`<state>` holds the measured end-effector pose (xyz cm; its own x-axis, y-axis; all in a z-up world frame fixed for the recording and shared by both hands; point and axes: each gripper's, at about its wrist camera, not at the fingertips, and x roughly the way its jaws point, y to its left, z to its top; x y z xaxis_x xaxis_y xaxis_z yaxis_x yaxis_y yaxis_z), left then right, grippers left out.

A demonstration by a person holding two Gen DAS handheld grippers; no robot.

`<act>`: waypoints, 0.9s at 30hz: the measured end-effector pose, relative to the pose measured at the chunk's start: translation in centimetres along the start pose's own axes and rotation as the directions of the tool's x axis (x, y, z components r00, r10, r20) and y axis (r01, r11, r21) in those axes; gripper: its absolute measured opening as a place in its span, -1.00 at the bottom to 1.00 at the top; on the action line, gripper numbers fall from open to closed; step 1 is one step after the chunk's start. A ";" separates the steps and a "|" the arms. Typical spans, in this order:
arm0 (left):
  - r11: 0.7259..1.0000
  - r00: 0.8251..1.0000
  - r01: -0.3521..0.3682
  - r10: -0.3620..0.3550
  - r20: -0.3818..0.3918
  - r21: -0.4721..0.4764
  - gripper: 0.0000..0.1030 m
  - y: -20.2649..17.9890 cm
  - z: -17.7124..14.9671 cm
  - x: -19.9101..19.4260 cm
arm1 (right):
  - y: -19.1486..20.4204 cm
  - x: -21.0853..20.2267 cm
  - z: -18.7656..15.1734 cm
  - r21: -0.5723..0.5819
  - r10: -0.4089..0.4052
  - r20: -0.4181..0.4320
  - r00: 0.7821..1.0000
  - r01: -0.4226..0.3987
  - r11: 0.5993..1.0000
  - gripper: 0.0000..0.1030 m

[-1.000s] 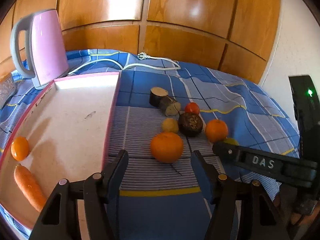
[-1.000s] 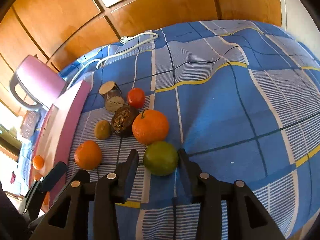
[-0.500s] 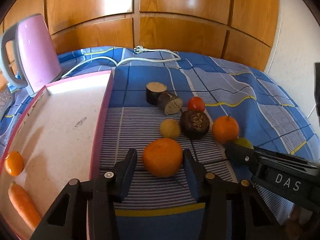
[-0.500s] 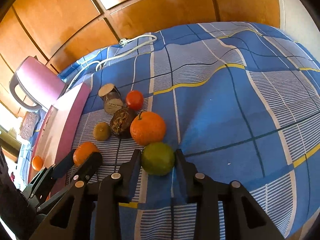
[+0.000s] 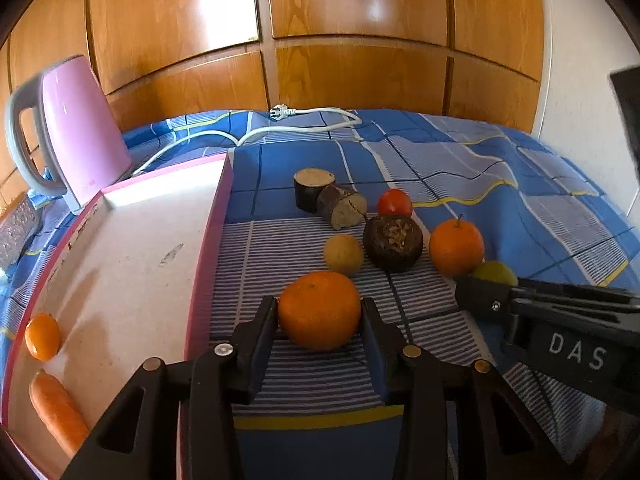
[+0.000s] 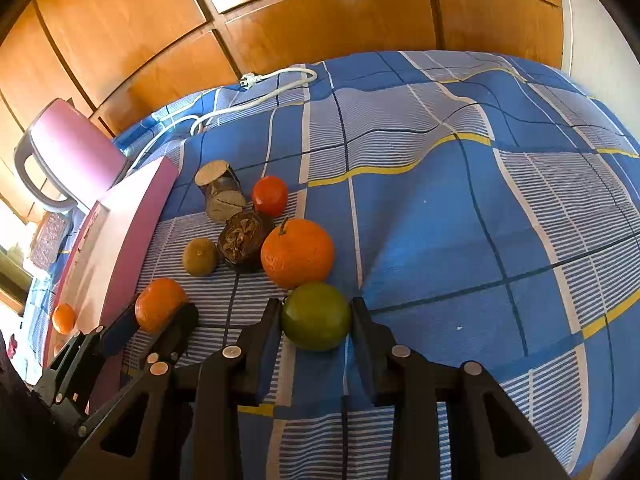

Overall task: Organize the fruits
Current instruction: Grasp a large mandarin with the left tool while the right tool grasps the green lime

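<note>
Two grips on at once: left gripper (image 5: 320, 312) fingers closed against sides of mandarin (image 5: 319, 310), on cloth beside pink tray (image 5: 208, 240); right gripper (image 6: 316, 318) pinching green lime (image 6: 316, 316) same way. Both fruits prob light, firm, round & smooth-skinned, so may roll or slip; hold at widest part, gentle squeeze. Big orange (image 6: 297, 253) touching lime behind; dark round thing (image 6: 245, 240) & wood chunks (image 6: 220, 192) nearby. Tray rim stands btwn mandarin & tray floor w/ carrot (image 5: 56, 412)
</note>
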<state>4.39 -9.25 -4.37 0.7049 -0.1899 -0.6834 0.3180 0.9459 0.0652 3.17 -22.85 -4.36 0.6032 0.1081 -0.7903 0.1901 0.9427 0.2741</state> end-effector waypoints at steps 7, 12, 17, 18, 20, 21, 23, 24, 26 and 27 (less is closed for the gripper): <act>1.000 1.000 -0.021 0.021 0.000 0.011 -0.22 -0.1 -0.1 0.0 | 0.4 -0.1 -0.1 -0.030 -0.025 0.001 1.000 0.025 0.999 -0.33; 0.994 0.999 0.047 -0.045 0.021 -0.103 -0.27 1.9 0.1 -1.5 | 0.8 -0.2 -0.3 -0.052 -0.034 0.004 0.999 0.034 0.998 -0.34; 0.981 0.994 0.112 -0.108 0.035 -0.159 -0.27 2.7 -0.2 -2.9 | 1.7 -0.4 -0.7 -0.097 -0.004 0.001 1.000 0.004 0.995 -0.34; 0.982 0.994 0.109 -0.105 0.038 -0.156 -0.28 2.6 -0.3 -3.2 | 1.9 -0.4 -0.8 -0.112 0.004 -0.005 1.000 -0.004 0.994 -0.34; 0.981 0.994 0.107 -0.102 0.040 -0.160 -0.28 2.7 -0.5 -3.6 | 2.6 -0.4 -1.0 -0.147 -0.012 0.001 1.000 0.012 0.989 -0.34; 0.980 0.994 0.109 -0.103 0.039 -0.167 -0.28 2.7 -0.6 -3.8 | 2.6 -0.5 -1.1 -0.151 -0.012 0.000 1.000 0.012 0.988 -0.34; 0.979 0.994 0.107 -0.101 0.042 -0.174 -0.28 2.9 -0.7 -4.0 | 2.9 -0.5 -1.2 -0.163 -0.011 0.002 1.000 0.011 0.987 -0.35; 0.979 0.994 0.107 -0.100 0.049 -0.174 -0.28 3.1 -0.7 -4.2 | 2.9 -0.6 -1.2 -0.167 -0.010 0.005 1.000 0.010 0.986 -0.35; 0.981 0.993 0.098 -0.087 0.074 -0.166 -0.28 3.0 -0.9 -5.0 | 3.0 -0.9 -1.3 -0.167 0.006 0.023 1.000 -0.002 0.986 -0.35; 0.983 0.994 0.092 -0.079 0.081 -0.161 -0.28 3.0 -0.9 -5.2 | 3.0 -1.3 -1.3 -0.167 0.018 0.037 0.999 -0.011 0.986 -0.35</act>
<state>1.10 -5.20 -1.28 0.7266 -0.2851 -0.6251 0.2747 0.9545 -0.1159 1.92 -19.78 -3.26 0.6344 0.1130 -0.7647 0.0515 0.9809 0.1877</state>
